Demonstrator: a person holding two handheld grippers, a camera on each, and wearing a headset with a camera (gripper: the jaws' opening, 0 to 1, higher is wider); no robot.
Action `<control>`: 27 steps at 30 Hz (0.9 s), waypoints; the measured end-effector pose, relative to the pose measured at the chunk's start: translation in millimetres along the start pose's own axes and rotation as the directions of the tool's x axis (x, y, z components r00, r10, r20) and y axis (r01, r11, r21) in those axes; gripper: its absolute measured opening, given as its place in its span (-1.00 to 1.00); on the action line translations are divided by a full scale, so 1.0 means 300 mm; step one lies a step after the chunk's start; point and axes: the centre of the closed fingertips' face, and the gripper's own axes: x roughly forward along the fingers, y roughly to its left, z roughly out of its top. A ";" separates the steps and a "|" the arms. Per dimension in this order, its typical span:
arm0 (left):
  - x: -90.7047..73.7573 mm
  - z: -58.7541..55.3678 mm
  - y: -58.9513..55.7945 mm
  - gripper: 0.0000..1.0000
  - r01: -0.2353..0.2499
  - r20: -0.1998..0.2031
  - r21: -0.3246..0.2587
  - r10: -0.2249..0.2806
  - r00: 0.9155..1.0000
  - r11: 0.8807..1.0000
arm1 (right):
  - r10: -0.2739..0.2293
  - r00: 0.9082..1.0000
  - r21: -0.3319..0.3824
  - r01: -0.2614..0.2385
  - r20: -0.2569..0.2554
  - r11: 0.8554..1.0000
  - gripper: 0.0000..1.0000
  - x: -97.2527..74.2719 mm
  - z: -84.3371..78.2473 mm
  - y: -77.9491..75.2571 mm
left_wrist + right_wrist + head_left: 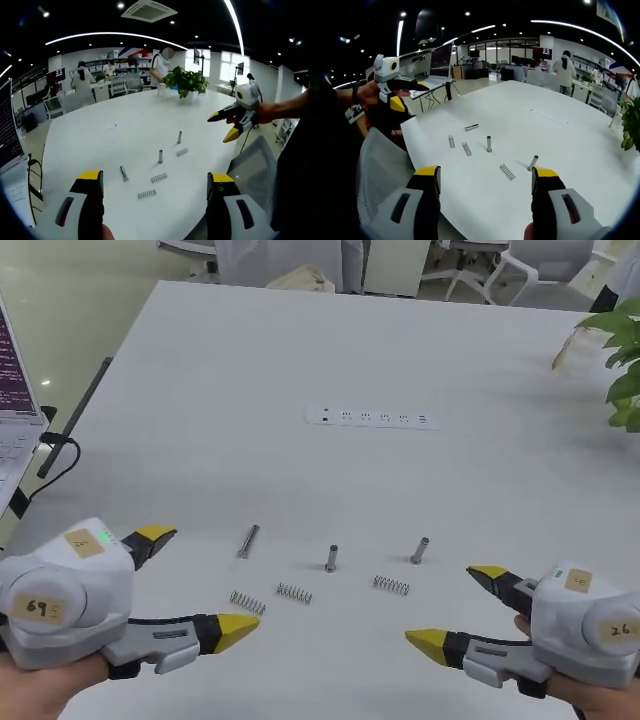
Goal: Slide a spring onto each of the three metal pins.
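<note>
Three short grey metal pins (331, 558) in a row mid-table on the white tabletop (330, 350), the leftmost lying flat. Three small coiled steel springs (294, 593) loose at their 6 o'clock. At 8 o'clock the left gripper (212, 578), at 4 o'clock the right gripper (440, 603): both spread wide, holding nothing.

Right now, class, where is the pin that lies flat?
In the head view, the flat pin is leftmost of the three, left of the middle pin and just beyond the left spring on the table.
</note>
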 end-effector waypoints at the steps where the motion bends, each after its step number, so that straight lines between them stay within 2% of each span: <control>1: 0.000 0.000 0.001 0.64 -0.001 0.000 0.001 0.001 1.000 1.000 | 0.001 1.000 0.002 -0.001 0.000 1.000 0.47 0.001 0.000 0.001; 12: 0.005 0.008 -0.002 0.64 0.004 0.002 -0.003 -0.004 1.000 1.000 | -0.005 1.000 0.021 0.005 0.002 1.000 0.46 0.000 0.000 0.017; 21: 0.020 0.013 0.010 0.63 0.016 -0.006 0.000 -0.016 1.000 1.000 | -0.025 1.000 0.052 0.025 0.006 0.998 0.44 -0.017 -0.009 0.015; 27: 0.026 0.037 0.015 0.63 0.019 0.007 -0.002 -0.019 1.000 1.000 | -0.033 0.999 0.067 0.033 0.003 0.997 0.43 -0.024 -0.022 0.016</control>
